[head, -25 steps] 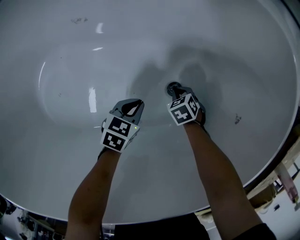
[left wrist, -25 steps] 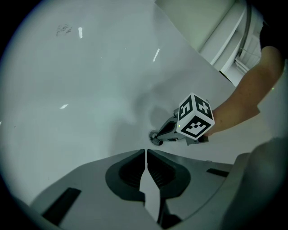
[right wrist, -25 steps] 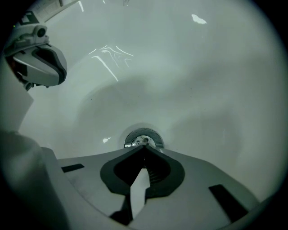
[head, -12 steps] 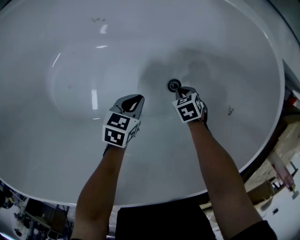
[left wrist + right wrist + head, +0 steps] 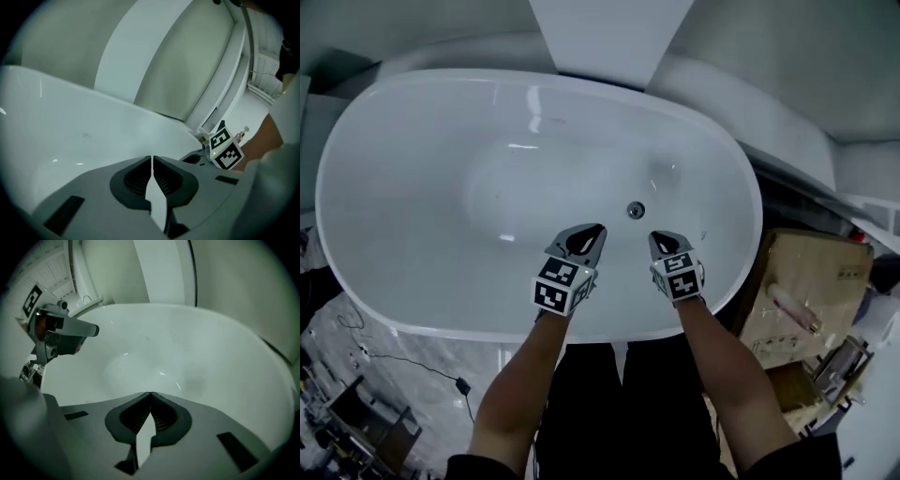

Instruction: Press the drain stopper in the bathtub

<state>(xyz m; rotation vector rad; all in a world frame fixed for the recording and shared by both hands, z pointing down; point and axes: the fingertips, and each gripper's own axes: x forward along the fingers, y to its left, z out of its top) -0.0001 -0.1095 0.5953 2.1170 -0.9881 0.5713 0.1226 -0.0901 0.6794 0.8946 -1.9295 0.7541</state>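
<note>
**Bathtub drain clear, 2 claws closed**

White bathtub (image 5: pixel 356 187) fills the head view, and its drain stopper (image 5: pixel 636 210) sits at frame centre on the tub floor. Left claw (image 5: pixel 596 229) and right claw (image 5: pixel 655 236) hover just below it in the frame, jaws together, empty. The right tip is nearer and should probably come down squarely on the stopper, pressing straight.
</note>
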